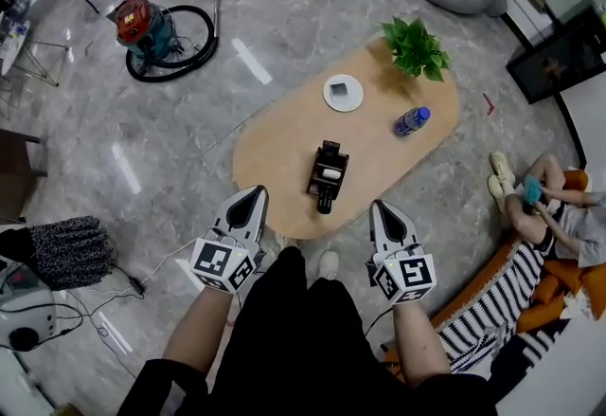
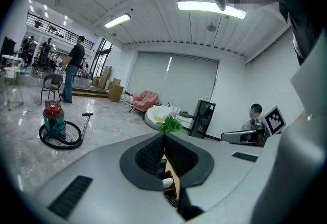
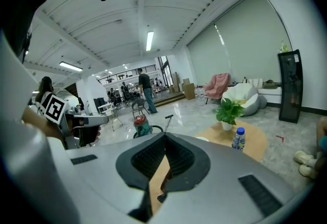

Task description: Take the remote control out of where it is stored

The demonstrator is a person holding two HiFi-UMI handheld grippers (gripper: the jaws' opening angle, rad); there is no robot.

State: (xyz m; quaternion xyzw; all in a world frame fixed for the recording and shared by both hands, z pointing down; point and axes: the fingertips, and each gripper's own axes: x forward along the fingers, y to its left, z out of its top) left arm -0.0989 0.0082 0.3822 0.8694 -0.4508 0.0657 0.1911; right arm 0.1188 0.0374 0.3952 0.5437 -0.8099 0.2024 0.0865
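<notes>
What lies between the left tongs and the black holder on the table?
Nothing. In the head view, only bare wooden tabletop shows between the shut left tongs and the black holder.

Ceiling strip lights [image 2: 209, 7] light the room brightly and evenly, leaving white glare streaks on the glossy marble floor [image 1: 251, 59] and only soft shadows. Both gripper views bend strongly toward dark, vignetted edges, while the head view stays sharp.

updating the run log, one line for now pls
left gripper: shut, empty | right gripper: shut, empty | remote control: in holder on table, untouched
</notes>
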